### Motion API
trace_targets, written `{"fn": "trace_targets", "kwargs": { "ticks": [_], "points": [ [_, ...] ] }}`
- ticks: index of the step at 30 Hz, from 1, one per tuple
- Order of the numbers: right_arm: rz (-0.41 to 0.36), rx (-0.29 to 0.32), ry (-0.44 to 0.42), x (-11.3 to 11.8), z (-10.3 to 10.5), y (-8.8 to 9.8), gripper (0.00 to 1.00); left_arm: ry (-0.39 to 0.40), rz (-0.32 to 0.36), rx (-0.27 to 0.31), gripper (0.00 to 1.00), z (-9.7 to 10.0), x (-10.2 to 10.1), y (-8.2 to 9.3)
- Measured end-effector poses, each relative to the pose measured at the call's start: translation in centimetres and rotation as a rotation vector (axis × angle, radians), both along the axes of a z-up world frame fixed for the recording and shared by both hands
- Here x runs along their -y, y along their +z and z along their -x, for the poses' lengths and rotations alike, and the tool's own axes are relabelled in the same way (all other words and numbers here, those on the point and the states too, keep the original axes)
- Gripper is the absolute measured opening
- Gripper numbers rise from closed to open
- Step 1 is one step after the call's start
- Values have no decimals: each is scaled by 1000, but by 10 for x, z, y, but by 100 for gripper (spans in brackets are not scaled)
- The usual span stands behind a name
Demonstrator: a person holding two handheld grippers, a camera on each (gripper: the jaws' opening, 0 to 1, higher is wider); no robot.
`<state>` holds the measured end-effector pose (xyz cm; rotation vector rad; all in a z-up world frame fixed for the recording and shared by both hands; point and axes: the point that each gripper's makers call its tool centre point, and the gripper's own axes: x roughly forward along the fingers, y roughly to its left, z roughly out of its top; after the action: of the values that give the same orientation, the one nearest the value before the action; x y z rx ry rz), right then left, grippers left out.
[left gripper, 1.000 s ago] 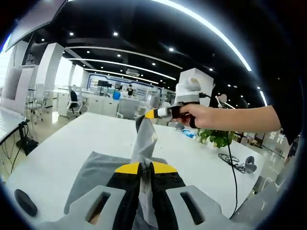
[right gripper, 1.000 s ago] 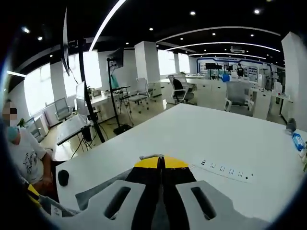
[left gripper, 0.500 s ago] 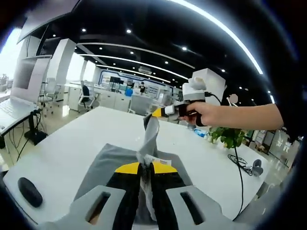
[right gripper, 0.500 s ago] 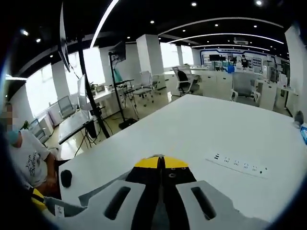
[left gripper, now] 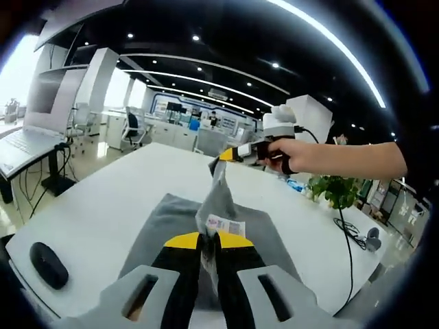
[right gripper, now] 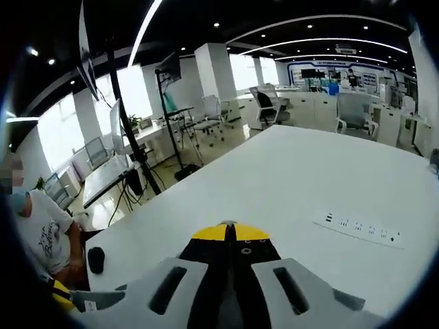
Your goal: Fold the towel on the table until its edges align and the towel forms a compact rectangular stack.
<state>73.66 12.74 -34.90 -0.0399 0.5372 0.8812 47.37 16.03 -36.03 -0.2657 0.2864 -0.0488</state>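
Big white table (left gripper: pixel 89 212), grey towel (left gripper: pixel 171 219) lying mostly flat at 6 o'clock, one edge lifted. Left gripper (left gripper: pixel 209 241) is clamped on one corner, right gripper (left gripper: pixel 226 155) at 1 o'clock pinching the other. First fold barely started; stacking's all ahead.

White table (left gripper: pixel 103 205), long, seen in both views. Grey towel (left gripper: pixel 164 219) spread flat on table in left gripper view, one part lifted off surface. Black mouse (left gripper: pixel 48 264) lying on table near left corner, apart from towel. White power strip (right gripper: pixel 360 229) laid flat on table in right gripper view. Black cable (left gripper: pixel 339 229) trailed across far right end.
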Motion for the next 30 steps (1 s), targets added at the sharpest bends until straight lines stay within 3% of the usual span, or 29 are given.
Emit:
{"fn": "trace_targets", "kwargs": {
  "ticks": [5, 17, 20, 22, 27, 30],
  "points": [
    [-22, -25, -17, -9, -7, -7, 0, 16, 21, -6, 8, -3, -4, -5],
    [-17, -51, 1, -29, -3, -21, 0, 82, 70, -19, 8, 2, -17, -20],
    [-15, -54, 3, -31, 0, -22, 0, 103, 98, -15, 8, 2, -22, -25],
    [-16, -56, 6, -33, 5, -22, 0, 139, 171, 4, 8, 2, -28, -29],
    [-4, -73, 16, -43, -3, -35, 0, 171, 198, -7, 8, 4, -37, -40],
    [2, -79, 24, -47, 6, -39, 0, 183, 206, -11, 8, 4, -40, -46]
  ]
}}
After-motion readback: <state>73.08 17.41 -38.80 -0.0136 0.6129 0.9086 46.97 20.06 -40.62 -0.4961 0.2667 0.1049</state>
